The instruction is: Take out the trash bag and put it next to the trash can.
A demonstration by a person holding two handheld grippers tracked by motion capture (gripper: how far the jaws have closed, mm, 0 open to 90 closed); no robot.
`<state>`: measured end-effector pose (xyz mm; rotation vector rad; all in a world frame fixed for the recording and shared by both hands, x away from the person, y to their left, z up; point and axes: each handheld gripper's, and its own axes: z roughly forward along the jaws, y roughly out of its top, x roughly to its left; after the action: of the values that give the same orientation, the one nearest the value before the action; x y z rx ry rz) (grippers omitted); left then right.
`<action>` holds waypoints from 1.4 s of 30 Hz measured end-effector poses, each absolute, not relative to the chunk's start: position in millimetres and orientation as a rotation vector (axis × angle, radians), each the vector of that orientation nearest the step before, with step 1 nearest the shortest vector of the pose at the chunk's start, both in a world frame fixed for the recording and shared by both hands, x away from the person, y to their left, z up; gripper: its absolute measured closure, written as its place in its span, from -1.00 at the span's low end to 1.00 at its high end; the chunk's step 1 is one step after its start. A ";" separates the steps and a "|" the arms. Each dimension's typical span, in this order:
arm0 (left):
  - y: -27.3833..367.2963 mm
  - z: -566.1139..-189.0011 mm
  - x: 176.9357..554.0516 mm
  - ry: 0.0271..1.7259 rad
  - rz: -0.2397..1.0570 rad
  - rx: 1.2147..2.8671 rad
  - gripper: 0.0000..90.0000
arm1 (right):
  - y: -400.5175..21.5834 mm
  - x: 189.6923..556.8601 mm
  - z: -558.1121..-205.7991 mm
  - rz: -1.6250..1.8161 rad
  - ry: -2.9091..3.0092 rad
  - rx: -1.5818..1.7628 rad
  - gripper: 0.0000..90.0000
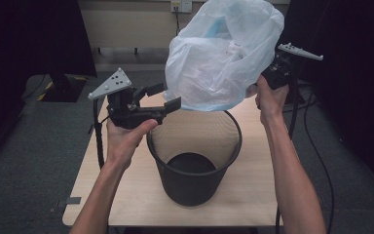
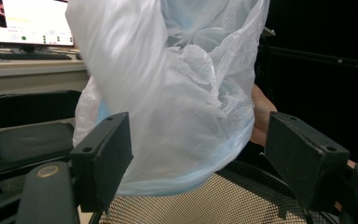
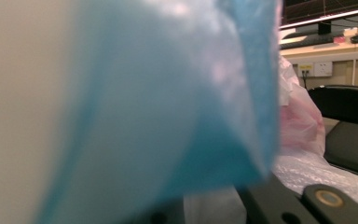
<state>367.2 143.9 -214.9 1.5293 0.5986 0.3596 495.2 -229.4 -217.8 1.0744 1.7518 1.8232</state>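
A person stands at a small wooden table (image 1: 253,195), a hand-held gripper in each hand. At the table's middle sits a black mesh wastebasket (image 1: 195,163), the reference point for everything here. Directly above its open rim hangs a thin plastic bag (image 1: 224,53), pale blue-white and translucent, billowed and crumpled, its lower edge just over the basket's far rim.

The right gripper (image 1: 272,73), up and to the right of the basket, has its jaws pressed together, pinching the bag's edge. The left gripper (image 1: 168,97), at the basket's left rim, has its jaws spread, the bag's bulge hanging just beyond them, untouched.

The bag looks very light, limp and slippery; it will likely sag and drift rather than hold a shape. The best hold is probably its open hem, opposite the right gripper's pinch.

Beyond the basket: grey carpet (image 1: 39,161), a black chair (image 2: 23,135), a desk with a lit monitor (image 2: 28,21).
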 end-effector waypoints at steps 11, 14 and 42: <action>144.1 -232.1 369.9 0.598 0.339 1.563 -0.49 | -243.4 506.5 -249.4 1.747 1.766 1.150 1.00; 145.6 -236.1 370.8 0.612 0.325 1.560 -0.50 | -249.9 508.9 -261.3 1.733 1.763 1.183 1.00; 168.8 -256.8 374.6 0.663 0.308 1.562 -0.50 | -284.3 525.9 -372.7 1.531 1.811 1.419 1.00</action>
<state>374.6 168.8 -256.8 1.5619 0.6630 0.3078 525.9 -284.3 -372.7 1.4188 1.8112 1.5311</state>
